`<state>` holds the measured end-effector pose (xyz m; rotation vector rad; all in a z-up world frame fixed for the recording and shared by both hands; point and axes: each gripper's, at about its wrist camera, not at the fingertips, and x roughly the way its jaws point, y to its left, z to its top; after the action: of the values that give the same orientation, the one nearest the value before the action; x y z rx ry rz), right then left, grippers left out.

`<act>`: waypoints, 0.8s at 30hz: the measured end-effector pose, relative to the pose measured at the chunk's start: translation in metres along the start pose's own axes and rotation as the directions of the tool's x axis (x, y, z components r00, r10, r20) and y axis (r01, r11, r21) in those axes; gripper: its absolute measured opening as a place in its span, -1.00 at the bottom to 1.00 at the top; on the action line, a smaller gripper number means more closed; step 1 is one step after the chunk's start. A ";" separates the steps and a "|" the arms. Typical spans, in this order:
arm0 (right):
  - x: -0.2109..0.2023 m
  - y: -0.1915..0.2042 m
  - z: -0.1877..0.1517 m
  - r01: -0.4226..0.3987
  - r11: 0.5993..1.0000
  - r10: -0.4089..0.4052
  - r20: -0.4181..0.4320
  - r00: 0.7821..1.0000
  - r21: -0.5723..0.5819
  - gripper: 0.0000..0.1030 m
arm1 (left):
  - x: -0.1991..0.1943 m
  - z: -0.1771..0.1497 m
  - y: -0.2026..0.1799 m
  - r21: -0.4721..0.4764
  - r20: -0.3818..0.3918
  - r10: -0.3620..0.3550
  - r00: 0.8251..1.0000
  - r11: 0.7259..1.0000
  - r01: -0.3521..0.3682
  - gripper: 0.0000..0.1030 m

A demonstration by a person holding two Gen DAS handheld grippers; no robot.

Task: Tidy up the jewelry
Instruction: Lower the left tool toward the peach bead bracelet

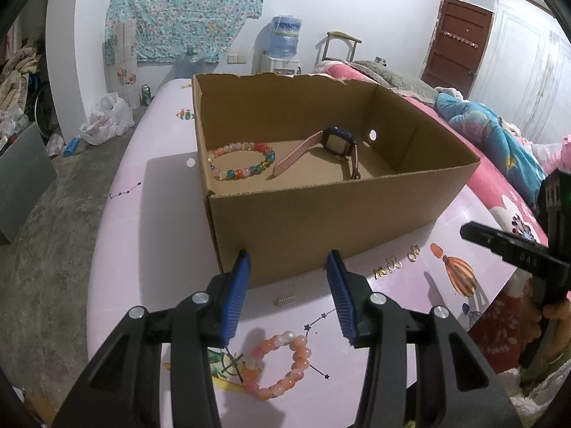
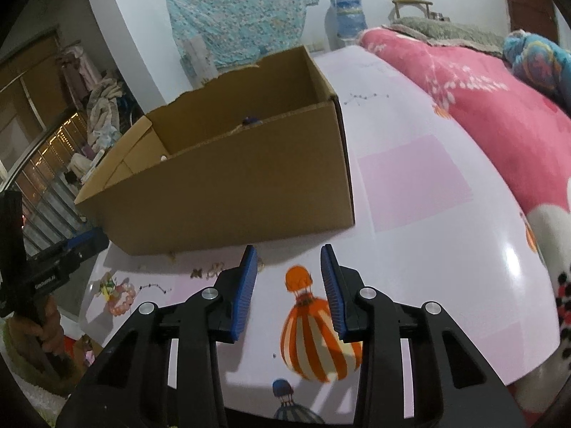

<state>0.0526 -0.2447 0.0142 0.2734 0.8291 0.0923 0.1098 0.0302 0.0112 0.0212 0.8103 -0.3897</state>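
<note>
- Left wrist view: the cardboard box (image 1: 321, 192) stands open on the pale pink table (image 1: 167, 192), toward the far end, and holds a multicoloured bead bracelet (image 1: 241, 160) at its left side and a pink-strapped watch (image 1: 321, 148) near the middle.
- A pink bead bracelet (image 1: 282, 365) lies on the table by the near edge, in front of the box and apart from it.
- Small gold earrings (image 1: 396, 262) lie on the table just off the box's near right corner; a tiny gold comb-like piece (image 1: 284, 300) sits just before the box's front wall.
- The left gripper (image 1: 289, 296) hangs above the near edge, its blue pads apart with nothing between them; the pink bracelet lies below and nearer than the tips.
- Right wrist view: the right gripper (image 2: 288, 285) hovers over a printed orange balloon (image 2: 316, 335) on the table, its pads apart and clamping nothing.
- The earrings (image 2: 208, 271) lie just left of its left pad, before the box (image 2: 228, 185).
- A pink blanket (image 2: 499, 121) lies along the table's right edge.
</note>
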 end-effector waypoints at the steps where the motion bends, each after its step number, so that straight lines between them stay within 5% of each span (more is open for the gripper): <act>1: 0.000 0.000 0.002 0.000 1.000 0.000 0.007 1.000 -0.003 -0.33 | 0.000 0.000 0.000 -0.002 0.000 -0.001 1.000 1.000 0.001 -0.16; 24: 0.011 0.000 0.024 0.043 0.997 -0.040 0.039 0.998 -0.062 -0.41 | 0.001 -0.002 -0.002 -0.017 0.024 -0.023 0.999 1.000 0.024 -0.16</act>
<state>0.0780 -0.2479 0.0215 0.1985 0.7930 0.0738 0.1084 0.0288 0.0092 -0.0089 0.7913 -0.4043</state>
